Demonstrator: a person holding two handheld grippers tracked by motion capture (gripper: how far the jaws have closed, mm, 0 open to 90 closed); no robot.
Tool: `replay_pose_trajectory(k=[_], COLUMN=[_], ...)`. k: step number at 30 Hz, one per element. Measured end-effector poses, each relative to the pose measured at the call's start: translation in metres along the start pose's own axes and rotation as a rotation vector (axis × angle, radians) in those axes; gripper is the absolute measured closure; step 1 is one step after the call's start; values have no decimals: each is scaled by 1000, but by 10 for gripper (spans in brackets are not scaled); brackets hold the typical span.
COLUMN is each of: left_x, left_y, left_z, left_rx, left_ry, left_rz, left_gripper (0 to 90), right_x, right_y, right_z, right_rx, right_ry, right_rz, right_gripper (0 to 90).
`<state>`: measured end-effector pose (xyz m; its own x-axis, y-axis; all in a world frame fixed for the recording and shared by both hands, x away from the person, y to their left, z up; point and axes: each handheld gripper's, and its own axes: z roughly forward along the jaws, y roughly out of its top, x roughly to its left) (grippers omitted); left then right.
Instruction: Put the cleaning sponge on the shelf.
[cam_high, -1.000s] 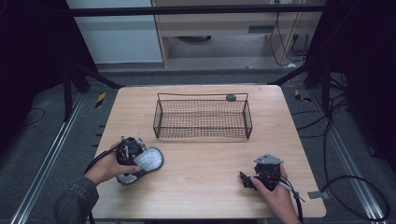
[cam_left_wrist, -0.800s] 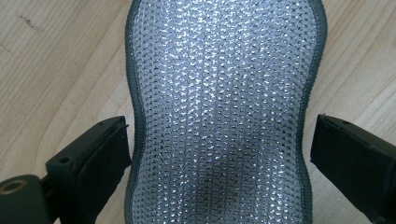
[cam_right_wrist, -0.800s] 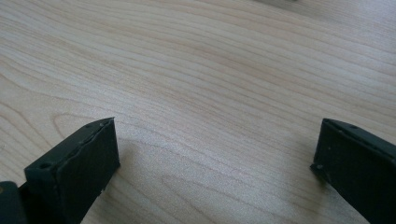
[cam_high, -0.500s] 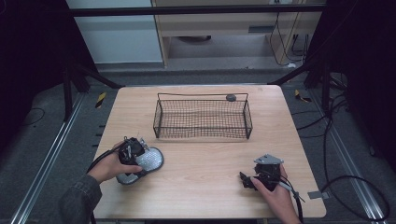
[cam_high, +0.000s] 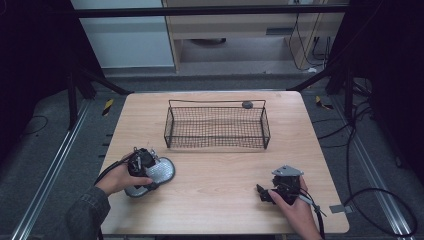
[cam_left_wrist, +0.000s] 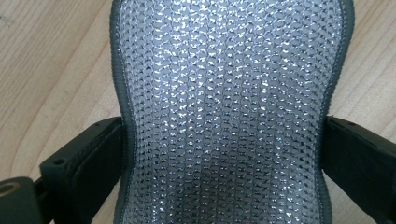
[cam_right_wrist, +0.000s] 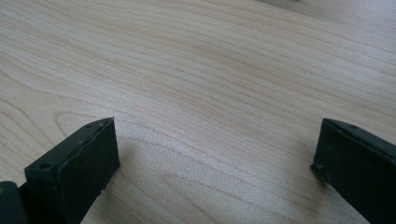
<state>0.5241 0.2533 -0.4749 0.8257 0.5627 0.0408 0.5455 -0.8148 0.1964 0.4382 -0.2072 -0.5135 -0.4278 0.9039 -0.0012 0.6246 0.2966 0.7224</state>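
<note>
A silver mesh scouring pad (cam_high: 160, 171) with a dark grey border lies flat on the wooden table (cam_high: 220, 200) at the front left. My left gripper (cam_high: 149, 172) reaches over it from the left. In the left gripper view the pad (cam_left_wrist: 224, 93) runs up between the two black jaws of my left gripper (cam_left_wrist: 224, 140), which have just been opening and still touch its narrow waist on both sides. My right gripper (cam_high: 262, 193) rests at the front right, jaws pointing left. It is open (cam_right_wrist: 215, 140), with bare wood between the jaws.
A black wire basket (cam_high: 216, 102) stands at the middle back of the table with nothing visible in it. A small dark round object (cam_high: 247, 104) sits by its back rim. Cables trail off the table's right side.
The left hand and the pad have shifted very slightly. The right hand has stayed where it was.
</note>
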Motion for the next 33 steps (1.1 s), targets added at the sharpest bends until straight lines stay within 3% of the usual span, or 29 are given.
replay_pose_trajectory(k=[8,15,23,33], left_x=[4,5,3,-11], left_y=[-1,-2,-2,6], left_z=[3,-1,-19,-41], left_rx=[-11,-15,-58,-112], left_ry=[-24,-24,27,75], left_rz=[-31,-27,-18,47], left_gripper=[13,57,78,86], right_x=[0,0,0,0], right_y=[0,0,0,0], right_z=[0,0,0,0], right_rx=[0,0,0,0], right_ry=[0,1,2,1], right_rz=[0,-1,0,-2], right_gripper=[4,4,3,3])
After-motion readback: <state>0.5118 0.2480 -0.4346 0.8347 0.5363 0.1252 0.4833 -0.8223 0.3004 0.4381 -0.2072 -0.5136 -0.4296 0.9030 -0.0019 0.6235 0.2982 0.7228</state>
